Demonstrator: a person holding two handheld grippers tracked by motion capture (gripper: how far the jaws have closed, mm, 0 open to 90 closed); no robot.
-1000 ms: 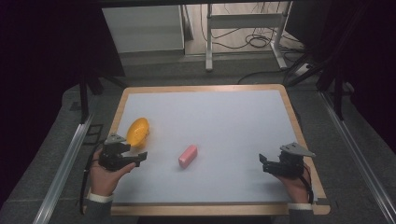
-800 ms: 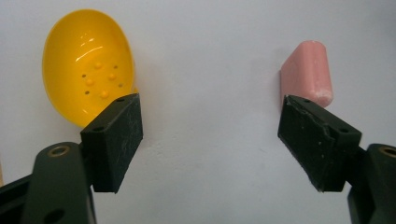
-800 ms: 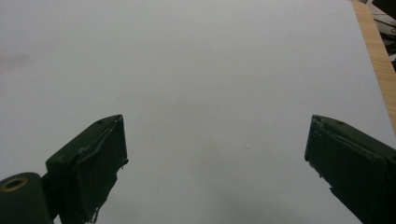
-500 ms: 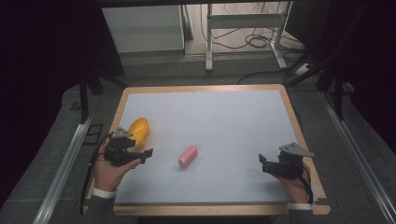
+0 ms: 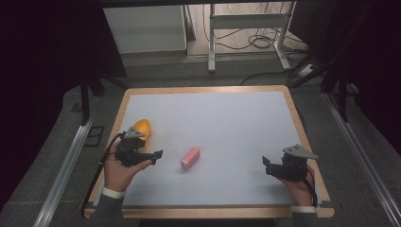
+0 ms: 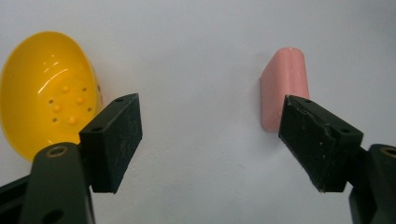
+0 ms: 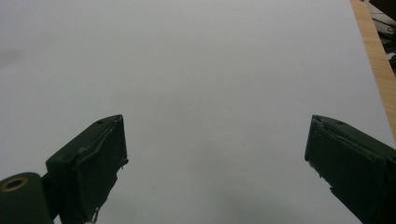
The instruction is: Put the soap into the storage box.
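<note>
Left gripper view: left gripper (image 6: pixel 210 144) jaws wide, between yellow bowl (image 6: pixel 46 105) and pink block (image 6: pixel 284 86). Approach step; next, centre on block. Right gripper (image 5: pixel 279 169) wide, idle.

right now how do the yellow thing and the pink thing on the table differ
The yellow perforated bowl is rounded, glossy and dotted with small holes; the pink block is a matte, elongated bar with no holes. The bowl looks larger than the block. The bowl lies next to the left gripper; the block lies farther toward the table's middle. Both rest untouched on the white tabletop.
</note>
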